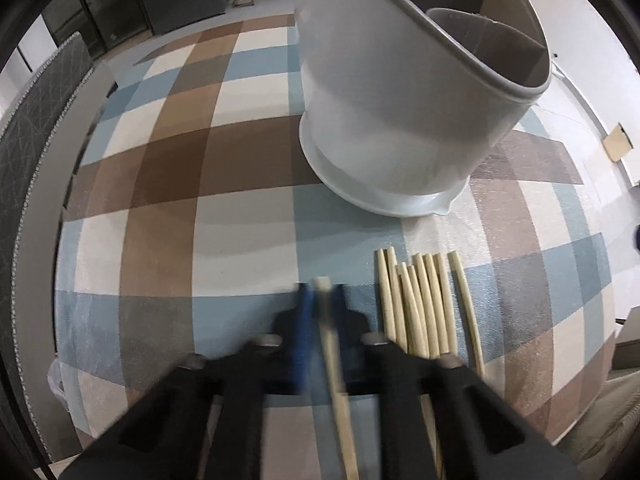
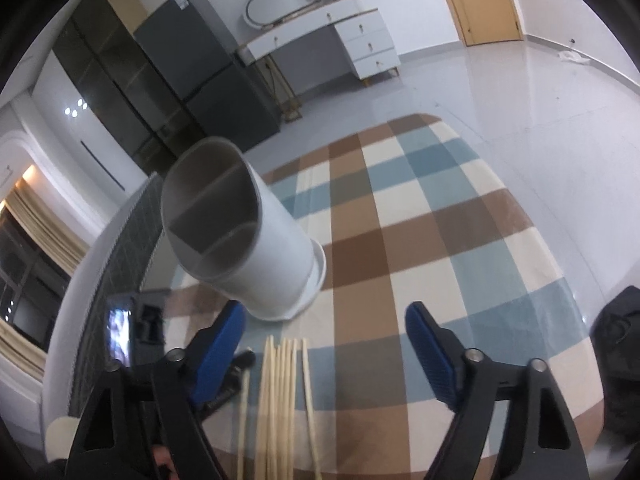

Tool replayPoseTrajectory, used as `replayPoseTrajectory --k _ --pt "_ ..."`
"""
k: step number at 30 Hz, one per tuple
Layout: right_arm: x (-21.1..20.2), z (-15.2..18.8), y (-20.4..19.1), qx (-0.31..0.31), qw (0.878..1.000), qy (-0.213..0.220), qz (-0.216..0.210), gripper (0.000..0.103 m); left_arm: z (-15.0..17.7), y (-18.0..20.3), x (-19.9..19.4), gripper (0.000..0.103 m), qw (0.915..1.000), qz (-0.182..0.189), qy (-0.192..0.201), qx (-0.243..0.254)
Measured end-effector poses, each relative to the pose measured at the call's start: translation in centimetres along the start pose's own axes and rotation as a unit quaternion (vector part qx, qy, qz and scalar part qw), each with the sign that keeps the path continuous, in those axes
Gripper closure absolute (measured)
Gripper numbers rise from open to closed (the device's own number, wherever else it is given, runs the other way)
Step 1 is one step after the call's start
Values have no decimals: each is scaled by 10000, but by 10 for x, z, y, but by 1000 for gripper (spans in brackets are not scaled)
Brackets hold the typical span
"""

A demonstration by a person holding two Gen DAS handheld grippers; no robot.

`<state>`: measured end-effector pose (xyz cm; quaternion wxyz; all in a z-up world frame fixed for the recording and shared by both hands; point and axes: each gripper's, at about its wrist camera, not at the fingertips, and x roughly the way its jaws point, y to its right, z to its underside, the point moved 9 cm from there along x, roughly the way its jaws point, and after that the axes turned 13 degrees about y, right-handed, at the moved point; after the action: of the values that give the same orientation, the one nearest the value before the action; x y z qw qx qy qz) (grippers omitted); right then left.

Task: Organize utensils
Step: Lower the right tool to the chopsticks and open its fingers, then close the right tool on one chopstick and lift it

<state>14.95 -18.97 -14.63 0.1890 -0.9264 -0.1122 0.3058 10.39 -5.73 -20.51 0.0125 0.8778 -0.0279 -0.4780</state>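
My left gripper [image 1: 322, 308] is shut on a single pale wooden chopstick [image 1: 336, 380], held just above the plaid tablecloth [image 1: 180, 200]. Right of it lie several more chopsticks [image 1: 424, 304] side by side on the cloth. Beyond them stands a white utensil holder [image 1: 380, 100] with grey inner compartments and a drip base. In the right wrist view my right gripper [image 2: 326, 340] hangs open over the row of chopsticks [image 2: 280, 392]; its blue pads [image 2: 428, 344] touch none of them. The holder [image 2: 260, 248] stands just past the chopstick tips, and it looks empty.
The round table's edge [image 2: 560, 216] curves close on the right. A dark padded chair back [image 1: 36, 152] stands at the left rim. A black bag [image 2: 618, 340] sits at the right. A dark device with a lit screen [image 2: 120, 332] rests left of the holder.
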Motion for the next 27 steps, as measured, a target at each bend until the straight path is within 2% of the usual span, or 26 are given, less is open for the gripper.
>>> replayPoseTrajectory --k 3,4,10,14,17,24,27 --pt "9 12 -5 -292 9993 -204 73 48 5 -2 -3 101 9998 135 13 -173" --pt "12 17 -7 -396 9987 -304 93 52 7 -2 -2 101 9996 156 8 -239" --pt "20 35 -12 -776 9953 -556 164 62 3 -11 -24 102 9964 420 195 -711" --pt "31 52 -18 -932 9915 -894 131 63 -3 -9 -51 102 9948 519 519 -704" --pt "44 67 -25 -1187 9857 -1187 121 62 -8 -15 -58 102 9934 572 607 -784" --pt "72 84 -35 -1847 9728 -1371 289 63 -33 -64 -51 102 9844 592 739 -1485" --pt "81 89 -36 -2163 9643 -1447 493 69 -32 -79 -48 102 9784 559 702 -1862"
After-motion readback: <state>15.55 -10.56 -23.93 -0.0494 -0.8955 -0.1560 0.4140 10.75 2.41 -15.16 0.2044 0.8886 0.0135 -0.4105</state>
